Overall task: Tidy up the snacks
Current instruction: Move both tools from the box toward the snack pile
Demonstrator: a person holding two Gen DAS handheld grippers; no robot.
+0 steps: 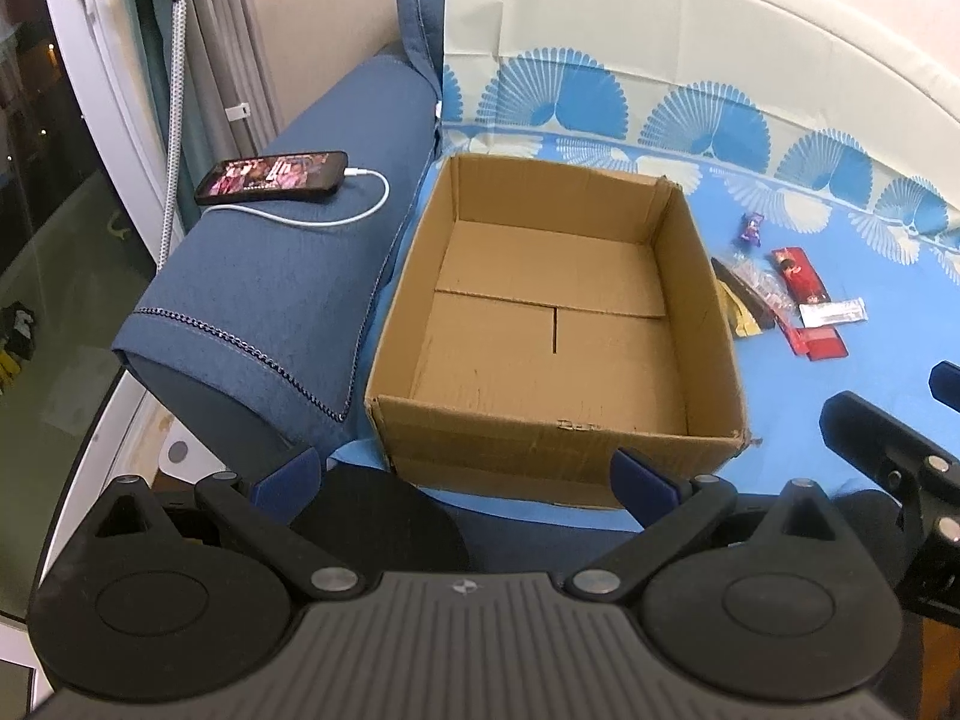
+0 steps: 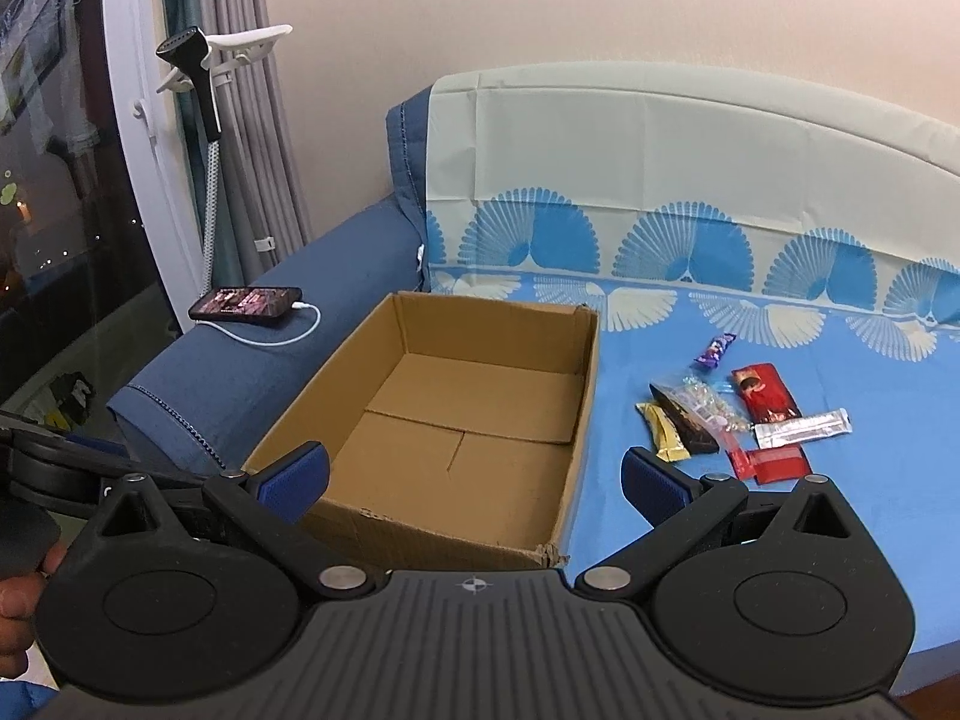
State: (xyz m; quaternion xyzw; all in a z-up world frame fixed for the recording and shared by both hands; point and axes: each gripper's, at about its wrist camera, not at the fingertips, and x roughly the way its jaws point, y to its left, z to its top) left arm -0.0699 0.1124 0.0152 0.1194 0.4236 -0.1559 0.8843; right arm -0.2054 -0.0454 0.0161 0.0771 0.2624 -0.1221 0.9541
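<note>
Fingers (image 2: 294, 477) on both grippers gape wide, holding nothing; 1 box (image 2: 576, 384), 7 snacks (image 2: 744, 414).

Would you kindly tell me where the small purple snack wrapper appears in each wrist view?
Left wrist: purple snack wrapper right of centre, beyond the cardboard box's right wall, farthest of the snacks.
Right wrist: purple snack wrapper right of centre, above the red packet.
Shared landmark: the phone on the sofa arm.
</note>
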